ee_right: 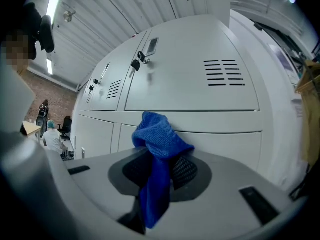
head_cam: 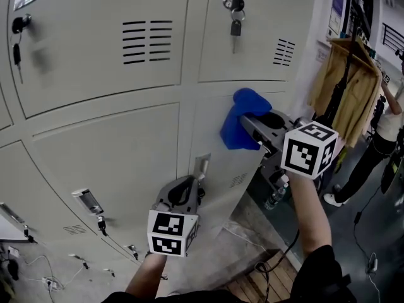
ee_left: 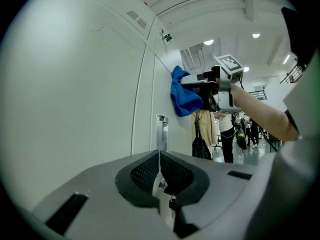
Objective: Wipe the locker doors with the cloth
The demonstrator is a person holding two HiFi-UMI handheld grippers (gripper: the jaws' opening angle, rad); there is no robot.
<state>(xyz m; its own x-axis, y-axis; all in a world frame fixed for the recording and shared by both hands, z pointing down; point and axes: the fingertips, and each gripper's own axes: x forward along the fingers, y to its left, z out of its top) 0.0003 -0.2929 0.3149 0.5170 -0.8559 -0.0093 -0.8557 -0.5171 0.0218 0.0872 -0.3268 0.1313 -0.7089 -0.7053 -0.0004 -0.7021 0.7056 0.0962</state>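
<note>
Nearest the head camera is the left tool point(head_cam: 191, 187), marker cube toward the lens. Its jaws are closed on each other with nothing between them, as the left gripper view shows point(ee_left: 159, 156). It hangs low in front of the lockers, just short of the small metal latch point(head_cam: 202, 166) on the lower door, and takes no part in the wiping. The right tool point(head_cam: 247, 126) is higher and further right. Its jaws are clamped on the blue cloth point(head_cam: 242, 118), which bunches above the jaw tips and trails down between them in the right gripper view point(ee_right: 159, 134). Seen from the left gripper view, the cloth point(ee_left: 184, 96) appears to lie against the face of the lower right door point(head_cam: 211, 131), near its top edge and just below the seam with the upper door point(head_cam: 252, 43). A bunch of keys point(head_cam: 235, 14) hangs from the upper door's lock. A tan coat point(head_cam: 350, 84) hangs well apart to the right, where a person stands in the aisle. I judge the step in hand to be wiping the lower right door, at or near the start of a stroke. The next move calls for firm pressure while the cloth is drawn across or down the panel, steering past the latch and the vent slots so that the trailing end does not snag.
</note>
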